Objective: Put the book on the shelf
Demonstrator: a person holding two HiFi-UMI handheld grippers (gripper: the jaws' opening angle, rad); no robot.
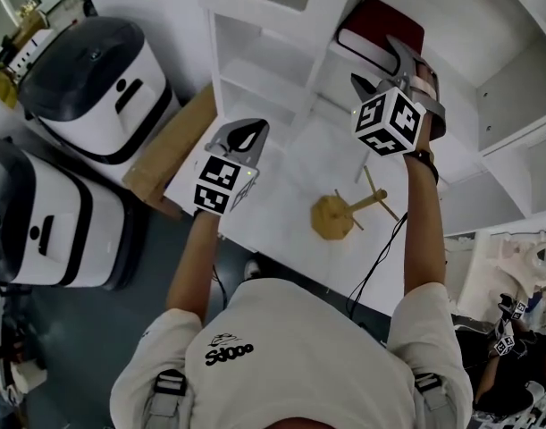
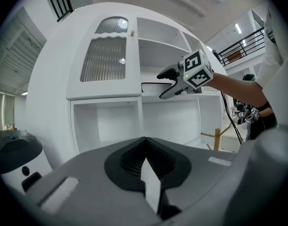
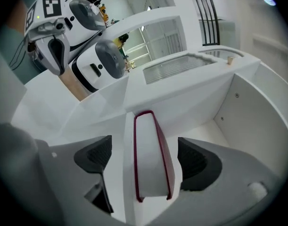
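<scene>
The white shelf (image 1: 255,56) carries the book (image 3: 151,145) in its far right compartment. My right gripper (image 3: 146,160) stands wide open around the book's near end, pads clear. Backing out crooked could snag the cover and drag it off. My left gripper (image 2: 144,161) is closed, empty.

White shelf unit (image 1: 265,61): red book (image 1: 381,27) rests in one compartment. Near white counter (image 1: 286,181): wooden stand (image 1: 338,215).

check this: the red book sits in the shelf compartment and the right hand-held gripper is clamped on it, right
Not clamped. The right gripper view shows the right hand-held gripper open, its jaws clear of the red book. The book does sit in the shelf compartment.
</scene>
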